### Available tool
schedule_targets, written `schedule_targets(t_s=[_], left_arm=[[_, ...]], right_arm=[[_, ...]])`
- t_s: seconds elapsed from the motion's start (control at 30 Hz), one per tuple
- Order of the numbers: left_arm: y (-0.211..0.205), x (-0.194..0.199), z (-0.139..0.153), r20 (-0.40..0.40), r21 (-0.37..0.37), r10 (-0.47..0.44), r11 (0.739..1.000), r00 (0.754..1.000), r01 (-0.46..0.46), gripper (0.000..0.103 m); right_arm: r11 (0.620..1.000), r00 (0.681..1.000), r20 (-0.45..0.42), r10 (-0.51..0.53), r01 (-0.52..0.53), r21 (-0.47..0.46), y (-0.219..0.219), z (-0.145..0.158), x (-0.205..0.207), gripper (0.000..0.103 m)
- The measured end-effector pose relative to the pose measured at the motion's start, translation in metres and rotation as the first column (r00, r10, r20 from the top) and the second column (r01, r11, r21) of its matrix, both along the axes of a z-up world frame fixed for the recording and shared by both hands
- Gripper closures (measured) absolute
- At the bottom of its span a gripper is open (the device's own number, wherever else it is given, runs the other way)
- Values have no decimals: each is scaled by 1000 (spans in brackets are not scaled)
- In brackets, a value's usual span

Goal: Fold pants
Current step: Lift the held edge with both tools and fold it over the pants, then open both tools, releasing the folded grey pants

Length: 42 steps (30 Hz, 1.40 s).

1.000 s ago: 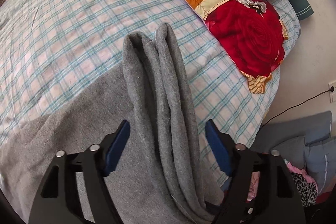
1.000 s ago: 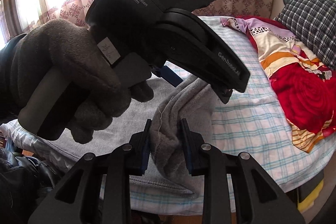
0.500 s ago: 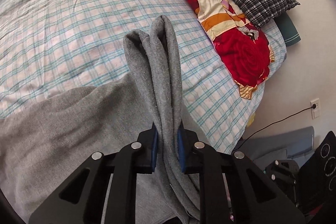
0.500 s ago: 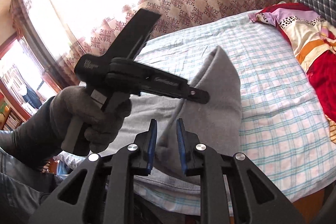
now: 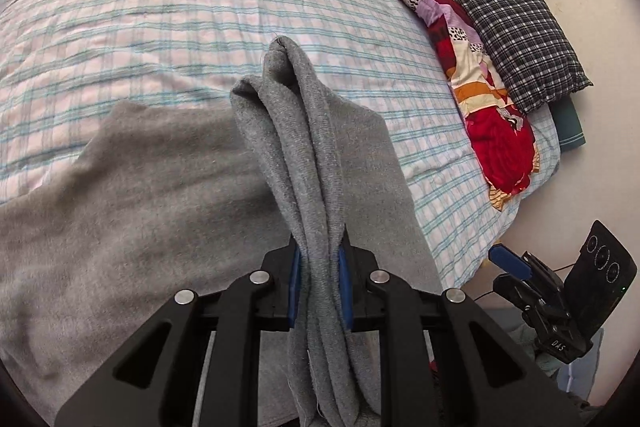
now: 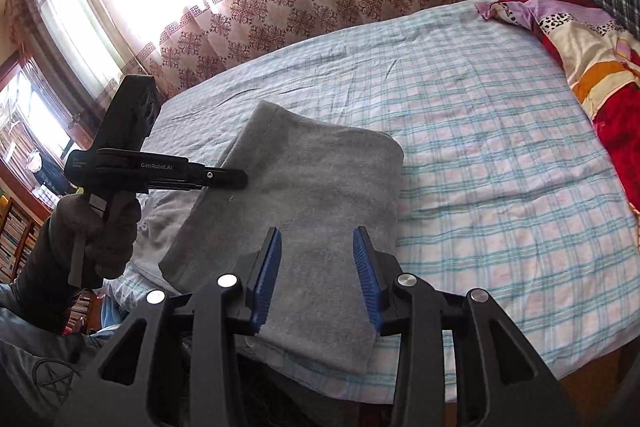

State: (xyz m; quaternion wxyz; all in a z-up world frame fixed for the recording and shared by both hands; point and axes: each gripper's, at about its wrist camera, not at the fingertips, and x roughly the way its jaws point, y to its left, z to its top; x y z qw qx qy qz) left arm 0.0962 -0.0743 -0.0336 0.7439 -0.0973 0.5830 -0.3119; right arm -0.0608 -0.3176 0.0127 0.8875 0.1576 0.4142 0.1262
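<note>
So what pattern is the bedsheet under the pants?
A pale blue-and-pink plaid on white; the bedsheet shows best in the right wrist view.

Left gripper (image 5: 319, 283): jaws clamped on a bunched fold of grey pants (image 5: 304, 155), blue pads pressed into the cloth either side. Held level by a gloved left hand (image 6: 106, 227), gripping the handle. Right gripper (image 6: 318, 275): jaws parted, nothing between the pads, poised above the cloth.
</note>
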Motion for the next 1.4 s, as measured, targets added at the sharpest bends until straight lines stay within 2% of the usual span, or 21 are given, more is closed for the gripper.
schedule_targets(t_s=[0.17, 0.3, 0.43, 0.5, 0.57, 0.67, 0.77, 0.97, 1.03, 1.17, 1.3, 1.4], left_arm=[[25, -1, -32, -41, 6, 43, 999, 998, -43, 87], [31, -1, -46, -35, -2, 51, 999, 998, -51, 87], [30, -4, -65, -34, 42, 58, 998, 998, -56, 86], [29, -8, -70, -5, 67, 60, 996, 998, -60, 79], [31, -11, -69, 19, 78, 58, 995, 998, -59, 75], [31, -14, -59, 66, 139, 58, 988, 996, -67, 59], [32, -18, -46, 117, 186, 52, 980, 992, -73, 49], [31, -33, -16, 207, 192, 45, 978, 977, -86, 48], [25, -41, -8, 221, 183, 21, 981, 975, -63, 46], [7, -60, 5, 252, 170, -62, 985, 966, 19, 37], [-12, -78, 1, 237, 168, -164, 978, 958, 126, 36], [-22, -84, -11, 207, 191, -205, 968, 957, 166, 36]], right_arm=[[999, 997, -61, 43, -44, -30, 29, -22, 4, 64], [996, 988, -140, 70, -76, -39, 47, -52, 9, 64], [995, 975, -207, 78, -90, -51, 54, -76, 11, 64], [995, 975, -208, 78, -89, -46, 53, -76, 11, 64], [994, 975, -208, 79, -93, -60, 55, -75, 11, 64], [991, 976, -202, 80, -99, -85, 58, -68, 15, 64], [991, 985, -161, 67, -85, -103, 54, -54, 27, 59], [991, 994, -107, 6, -20, -129, 44, -42, 68, 58], [993, 994, -106, -5, -7, -119, 43, -44, 86, 58], [993, 994, -110, -26, 13, -121, 44, -53, 121, 58], [991, 990, -137, -42, 24, -132, 44, -68, 147, 58], [990, 985, -164, -50, 27, -136, 42, -80, 159, 58]])
